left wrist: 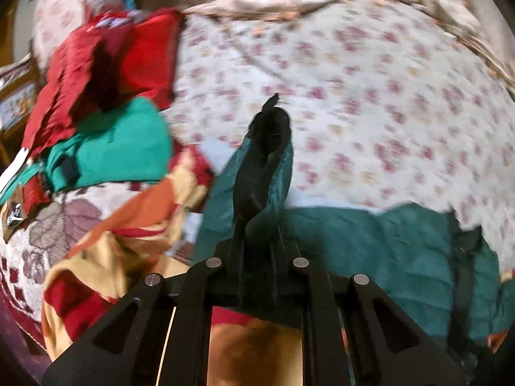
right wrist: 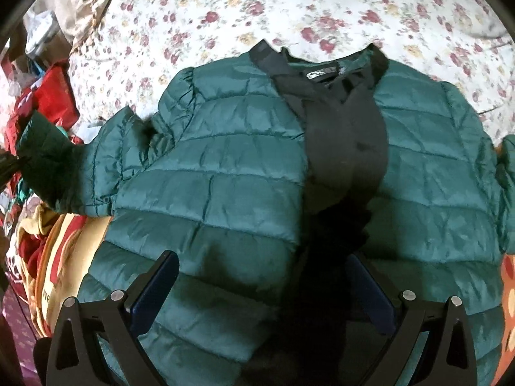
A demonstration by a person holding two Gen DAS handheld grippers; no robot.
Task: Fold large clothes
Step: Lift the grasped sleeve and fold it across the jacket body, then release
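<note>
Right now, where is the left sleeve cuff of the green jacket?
The cuff is pinched in the shut left gripper, lifted above the floral sheet. In the right wrist view it sits at the far left edge, beside the clothes pile.

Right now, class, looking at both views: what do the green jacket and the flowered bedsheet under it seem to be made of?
Green jacket: probably a thin synthetic shell such as nylon or polyester, padded; it has a slight sheen and stitched horizontal quilted bands. Its black lining looks matte, perhaps fleece or knit.
Flowered bedsheet: likely woven cotton or a blend; matte, printed with small roses, lying in soft creases.
</note>
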